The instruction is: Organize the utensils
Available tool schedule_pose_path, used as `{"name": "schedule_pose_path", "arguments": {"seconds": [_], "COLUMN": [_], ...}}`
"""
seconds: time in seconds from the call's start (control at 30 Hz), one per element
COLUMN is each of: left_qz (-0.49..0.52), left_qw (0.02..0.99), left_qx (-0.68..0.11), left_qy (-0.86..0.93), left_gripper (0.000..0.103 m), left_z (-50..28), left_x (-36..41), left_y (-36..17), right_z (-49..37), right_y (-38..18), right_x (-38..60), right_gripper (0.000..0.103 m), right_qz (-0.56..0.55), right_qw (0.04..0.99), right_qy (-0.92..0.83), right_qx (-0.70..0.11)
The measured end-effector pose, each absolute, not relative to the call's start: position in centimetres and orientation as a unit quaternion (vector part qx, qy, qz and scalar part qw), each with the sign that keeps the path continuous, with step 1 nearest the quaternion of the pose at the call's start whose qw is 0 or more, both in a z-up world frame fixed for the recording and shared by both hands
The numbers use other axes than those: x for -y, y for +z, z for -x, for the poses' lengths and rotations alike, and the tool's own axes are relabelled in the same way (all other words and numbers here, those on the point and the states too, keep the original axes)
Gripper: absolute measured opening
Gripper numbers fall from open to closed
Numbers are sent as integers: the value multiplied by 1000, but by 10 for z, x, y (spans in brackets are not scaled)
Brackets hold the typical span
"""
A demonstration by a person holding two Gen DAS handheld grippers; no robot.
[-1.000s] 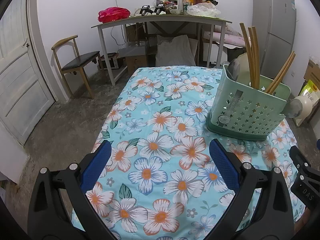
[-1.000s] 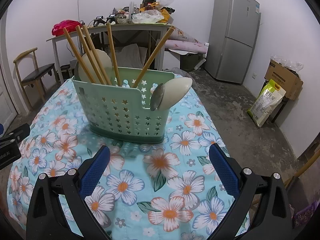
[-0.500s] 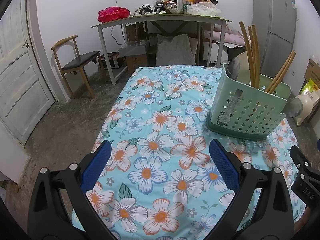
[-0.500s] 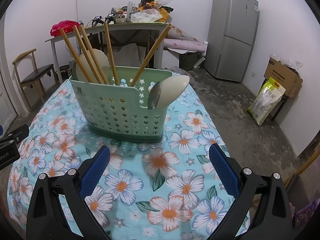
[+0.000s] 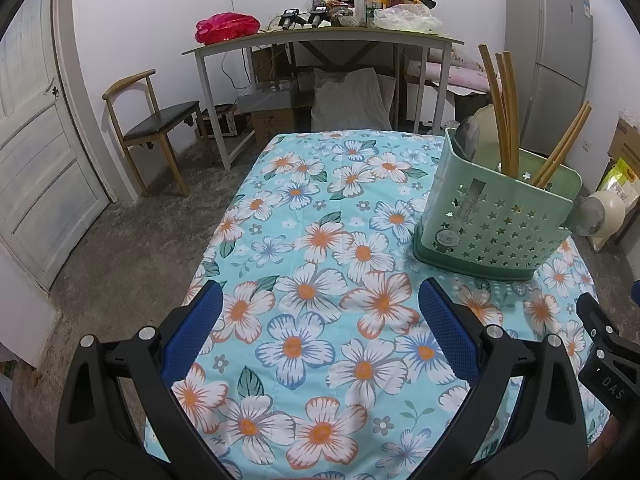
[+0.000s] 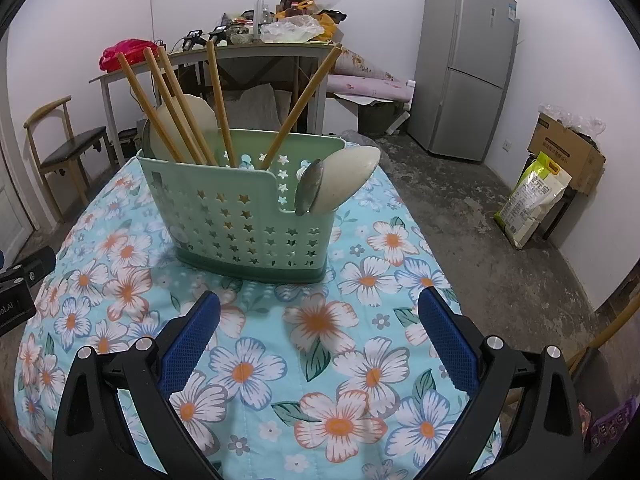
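A green star-punched utensil caddy [image 6: 236, 216] [image 5: 492, 224] stands upright on the floral tablecloth [image 5: 320, 248]. Several wooden chopsticks [image 6: 172, 100] [image 5: 506, 112] lean inside it. A metal spoon [image 6: 309, 188] and a cream rice paddle [image 6: 348, 180] poke out of its right-hand side pocket; another cream paddle [image 6: 188, 120] stands at its left end. My right gripper [image 6: 320, 320] is open just in front of the caddy, nothing between its blue pads. My left gripper [image 5: 320, 320] is open over bare cloth, to the left of the caddy.
Beyond the table stand a cluttered grey desk [image 5: 320, 40], a wooden chair [image 5: 156, 120], a white door [image 5: 36, 152] at left and a silver fridge [image 6: 464, 64] at right. A cardboard box [image 6: 568, 148] and a rice bag [image 6: 532, 200] sit on the concrete floor.
The right gripper has shifted slightly, so the caddy sits a little further left in its view. The left view is nearly unchanged. Both grippers stay open.
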State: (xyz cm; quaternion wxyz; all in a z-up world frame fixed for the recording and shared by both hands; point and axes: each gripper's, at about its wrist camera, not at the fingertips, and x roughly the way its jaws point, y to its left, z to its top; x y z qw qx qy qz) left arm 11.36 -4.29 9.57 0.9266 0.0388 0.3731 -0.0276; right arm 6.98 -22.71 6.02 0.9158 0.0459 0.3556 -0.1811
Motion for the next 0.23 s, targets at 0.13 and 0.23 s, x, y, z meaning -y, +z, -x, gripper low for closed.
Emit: {"name": "schedule_pose_path", "arguments": {"seconds": [0.13, 0.23], "left_qz": [-37, -38], "left_qw": [927, 928], "left_qx": [-372, -370], "left_qy": [-28, -29], "left_gripper": [95, 95], "left_z": [-114, -114], "left_x": [42, 42], "left_y": [94, 93], "right_z": [-70, -70], "right_y": [60, 59], "right_x": [227, 227], "right_gripper": [96, 96], "right_qz": [-46, -47], "right_qw": [916, 916], "right_qy": [-181, -182], "right_qx": [-355, -355]}}
